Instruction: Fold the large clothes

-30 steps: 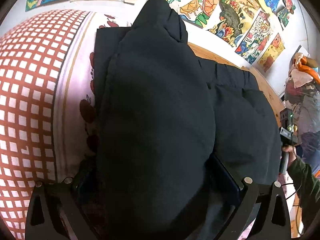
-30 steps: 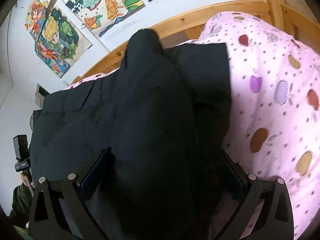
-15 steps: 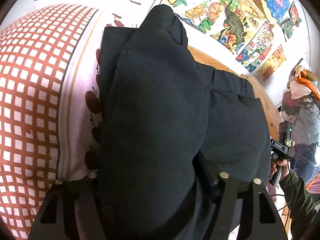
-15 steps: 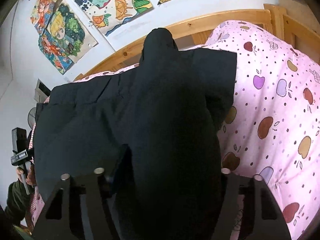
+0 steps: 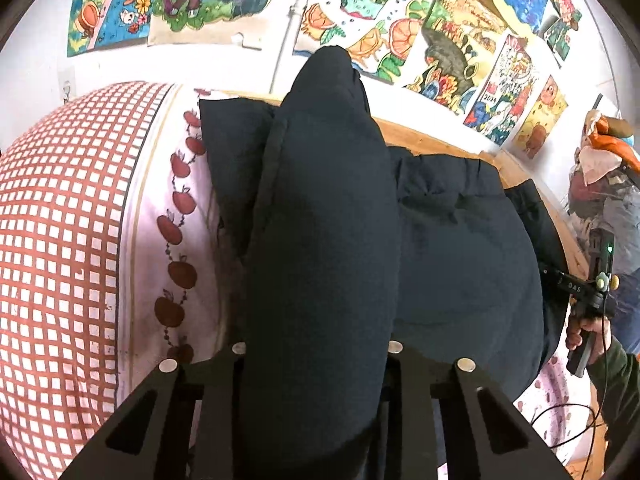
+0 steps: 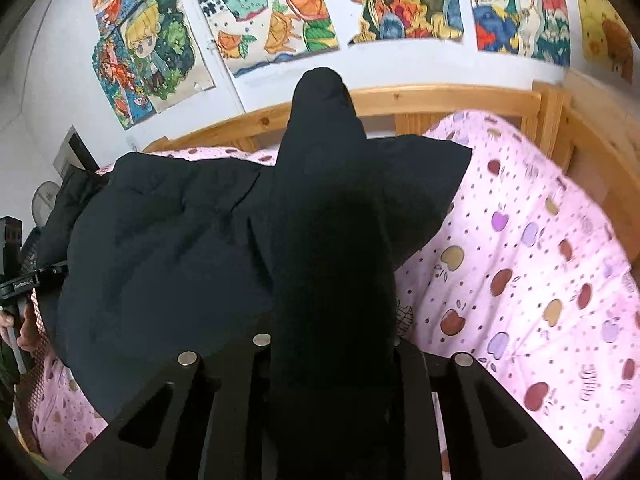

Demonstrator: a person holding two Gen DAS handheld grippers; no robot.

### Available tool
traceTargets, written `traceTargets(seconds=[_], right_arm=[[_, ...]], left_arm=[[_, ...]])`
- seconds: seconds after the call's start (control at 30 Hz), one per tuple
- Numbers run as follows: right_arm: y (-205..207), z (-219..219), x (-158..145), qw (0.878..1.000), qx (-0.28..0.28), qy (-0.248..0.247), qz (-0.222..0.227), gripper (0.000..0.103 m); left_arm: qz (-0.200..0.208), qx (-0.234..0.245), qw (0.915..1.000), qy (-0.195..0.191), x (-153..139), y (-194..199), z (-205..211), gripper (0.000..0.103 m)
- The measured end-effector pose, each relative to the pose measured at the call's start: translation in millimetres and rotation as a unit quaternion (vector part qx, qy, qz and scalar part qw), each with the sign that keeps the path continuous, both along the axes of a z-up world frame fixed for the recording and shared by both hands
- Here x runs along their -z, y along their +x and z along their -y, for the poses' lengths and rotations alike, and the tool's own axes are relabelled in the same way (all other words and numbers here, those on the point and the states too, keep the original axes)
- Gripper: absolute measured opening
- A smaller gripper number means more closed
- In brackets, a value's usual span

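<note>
Garment: a dark padded jacket point(image 5: 460, 248) lies spread on the bed, its bulk toward the wooden rail; a thick fold of it rises between each gripper's fingers and runs up the middle of both views.

Left gripper point(image 5: 316, 360): fingers pinching a fat roll of the jacket — the cloth bulges over them, so the fingertips themselves are hidden and only the black mounts and their round studs show.

Right gripper point(image 6: 328, 344): fingers likewise closed on a dark fold of the jacket point(image 6: 168, 248); the pads are buried in cloth and hard to make out.

Hidden: the jacket's lower edge is cut off by the gripper bodies in both views; whether the held folds are sleeve, hem or collar cannot be told.

Bed: a pink sheet point(image 6: 532, 280) printed with apples and dots lies under the jacket, framed by a pale wooden bed rail point(image 6: 440, 100).

Only in the left view: a red-and-white checked quilt point(image 5: 56, 240) beside the jacket, with an apple-print border point(image 5: 176, 232) between them; the right hand point(image 5: 588, 332) gripping its tool's handle at the far edge.

Only in the right view: the wide bare stretch of sheet beside the jacket, and the left tool's handle point(image 6: 16, 280) at the frame edge.

Wall: bright children's drawings point(image 5: 400, 32) — fruit, figures, animals — pinned above the bed.
</note>
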State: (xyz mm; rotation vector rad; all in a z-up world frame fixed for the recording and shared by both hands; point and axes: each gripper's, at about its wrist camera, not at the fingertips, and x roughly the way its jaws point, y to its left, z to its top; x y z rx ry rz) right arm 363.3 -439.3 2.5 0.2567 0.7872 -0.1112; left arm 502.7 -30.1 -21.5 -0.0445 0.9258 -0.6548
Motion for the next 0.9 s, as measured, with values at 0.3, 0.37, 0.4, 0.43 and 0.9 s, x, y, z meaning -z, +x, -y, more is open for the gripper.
traceTargets(seconds=[0.3, 0.37, 0.4, 0.43, 0.9], right_arm=[[-35.8, -5.5, -53.6, 0.999, 0.0, -0.037, 0.038, 0.014], [-46.9, -4.3, -63.7, 0.998, 0.003, -0.047, 0.044, 0.014], [-52.1, -3.5, -65.6, 0.998, 0.003, -0.051, 0.045, 0.014], [-57.4, -2.7, -68.8, 0.997, 0.004, -0.056, 0.046, 0.014], [-72.4, 7.6, -33.0, 0.999, 0.027, -0.035, 0.014, 0.015]], left_arm=[[-0.011, 0.019, 0.9992, -0.034, -22.8, -26.5, -0.7, 0.022], [-0.014, 0.029, 0.9989, -0.034, -27.9, -38.9, 2.8, 0.022], [-0.013, 0.033, 0.9989, -0.032, -30.1, -43.7, 9.1, 0.022], [-0.011, 0.039, 0.9988, -0.028, -32.7, -50.5, 12.2, 0.022], [-0.034, 0.033, 0.9986, 0.025, -12.2, -73.9, 21.0, 0.024]])
